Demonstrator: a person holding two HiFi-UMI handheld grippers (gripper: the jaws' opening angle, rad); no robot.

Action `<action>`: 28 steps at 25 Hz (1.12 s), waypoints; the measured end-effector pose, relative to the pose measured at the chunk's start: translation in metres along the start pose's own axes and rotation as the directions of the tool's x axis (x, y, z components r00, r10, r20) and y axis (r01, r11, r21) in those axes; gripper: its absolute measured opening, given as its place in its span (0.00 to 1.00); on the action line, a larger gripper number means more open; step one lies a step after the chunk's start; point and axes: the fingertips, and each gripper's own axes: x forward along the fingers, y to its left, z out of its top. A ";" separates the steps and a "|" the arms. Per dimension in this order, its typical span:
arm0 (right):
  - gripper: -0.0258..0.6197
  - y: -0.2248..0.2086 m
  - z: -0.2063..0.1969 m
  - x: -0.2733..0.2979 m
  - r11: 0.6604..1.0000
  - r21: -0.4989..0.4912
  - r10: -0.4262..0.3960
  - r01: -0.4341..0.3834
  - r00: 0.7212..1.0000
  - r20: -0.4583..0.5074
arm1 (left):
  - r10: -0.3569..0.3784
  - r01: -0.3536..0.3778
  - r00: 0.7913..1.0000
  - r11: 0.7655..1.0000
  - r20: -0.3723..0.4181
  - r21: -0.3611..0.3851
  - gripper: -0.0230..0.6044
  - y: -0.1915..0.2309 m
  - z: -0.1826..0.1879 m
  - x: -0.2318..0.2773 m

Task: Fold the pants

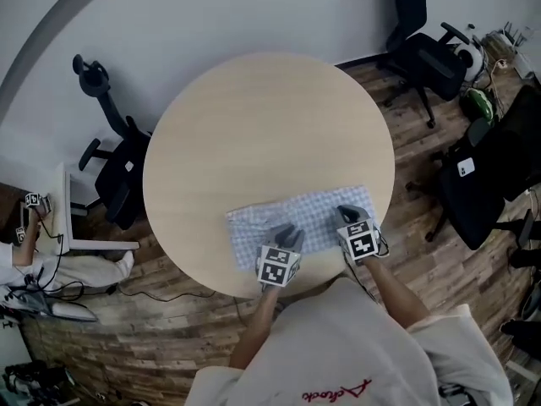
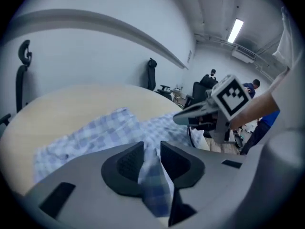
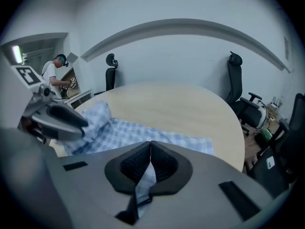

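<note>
At the table's point(image 1: 254, 125) near edge, the pants point(image 1: 308, 214) lie crosswise, left gripper point(image 1: 284, 237) and right gripper point(image 1: 348, 217) each clamped on their near side, cloth extending forward.

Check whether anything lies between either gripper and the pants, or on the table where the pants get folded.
Nothing visible does. The left gripper and the right gripper each already pinch checked cloth of the pants in their jaws, and nothing else shows on the table.
</note>
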 end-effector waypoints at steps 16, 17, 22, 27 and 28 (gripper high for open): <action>0.09 -0.003 0.005 0.002 1.000 0.002 -0.008 0.008 1.000 0.020 | -0.018 0.046 0.977 0.991 0.215 -0.127 0.44 0.000 0.020 -0.035; 0.09 0.001 0.010 0.006 1.000 -0.009 0.002 -0.002 1.000 0.020 | 0.028 0.008 0.975 0.987 0.222 -0.158 0.44 0.015 0.016 -0.043; 0.09 0.031 0.031 0.026 0.996 -0.069 0.052 -0.051 0.999 0.015 | 0.231 -0.177 0.961 0.935 0.152 -0.306 0.44 0.101 -0.036 -0.077; 0.09 0.053 0.038 0.035 0.990 -0.122 0.076 -0.076 0.997 0.001 | 0.312 -0.265 0.948 0.877 0.057 -0.401 0.44 0.156 -0.081 -0.089; 0.09 0.053 0.037 0.034 0.989 -0.127 0.074 -0.074 0.997 -0.001 | 0.307 -0.265 0.951 0.872 0.039 -0.412 0.44 0.161 -0.088 -0.085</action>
